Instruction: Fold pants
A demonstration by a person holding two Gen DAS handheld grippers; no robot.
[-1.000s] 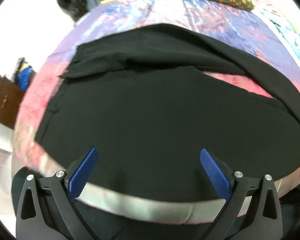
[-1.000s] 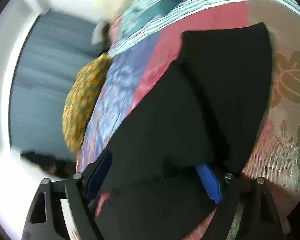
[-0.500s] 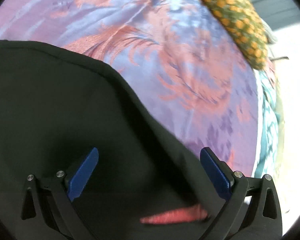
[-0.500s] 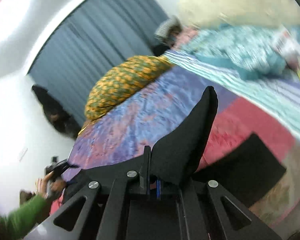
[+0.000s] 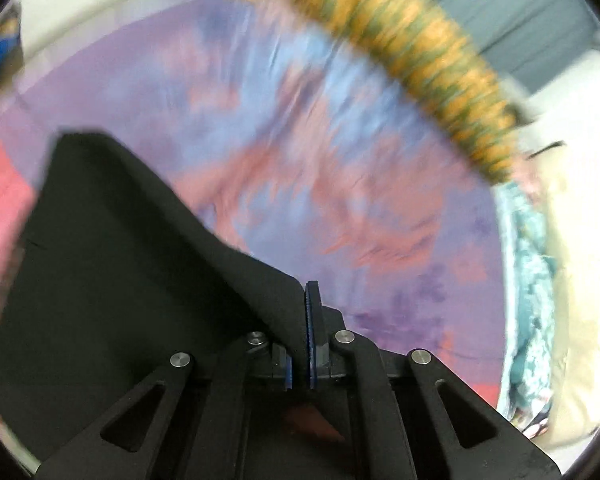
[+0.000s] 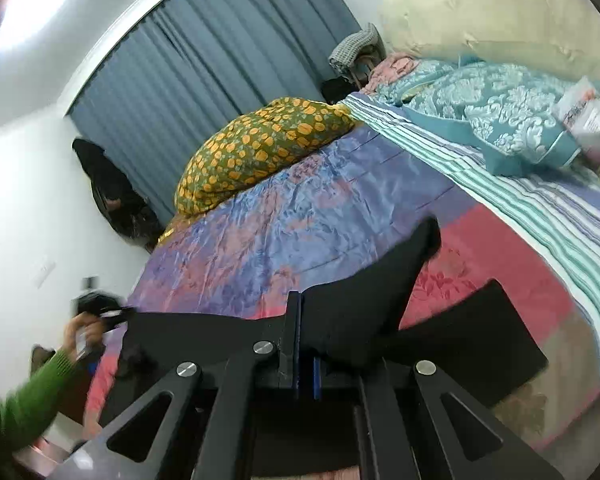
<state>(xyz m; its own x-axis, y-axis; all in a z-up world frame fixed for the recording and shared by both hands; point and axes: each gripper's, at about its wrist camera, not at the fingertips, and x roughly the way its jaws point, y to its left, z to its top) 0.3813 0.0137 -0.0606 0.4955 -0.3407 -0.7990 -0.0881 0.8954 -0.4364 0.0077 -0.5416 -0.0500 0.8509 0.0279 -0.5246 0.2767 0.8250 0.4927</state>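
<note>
Black pants point(image 5: 112, 264) lie on a patterned purple and pink bedspread point(image 5: 340, 168). My left gripper point(image 5: 302, 320) is shut on an edge of the pants, which stretch away to the left below it. In the right wrist view my right gripper point(image 6: 300, 328) is shut on another part of the pants point(image 6: 364, 300) and holds it lifted off the bed; a black flap rises to the right of the closed jaws. More of the pants point(image 6: 480, 340) lies flat on the bed at the right.
A green and orange patterned pillow point(image 6: 260, 148) lies at the far side of the bed. Teal pillows point(image 6: 500, 108) and a striped sheet point(image 6: 500, 184) are at the right. A blue curtain point(image 6: 220, 60) hangs behind. The person's green-sleeved arm point(image 6: 40, 380) holds the other gripper at lower left.
My left gripper was open over the pants and has now shut on their edge. My right gripper shut on the pants earlier and stays shut, holding the fabric up.
</note>
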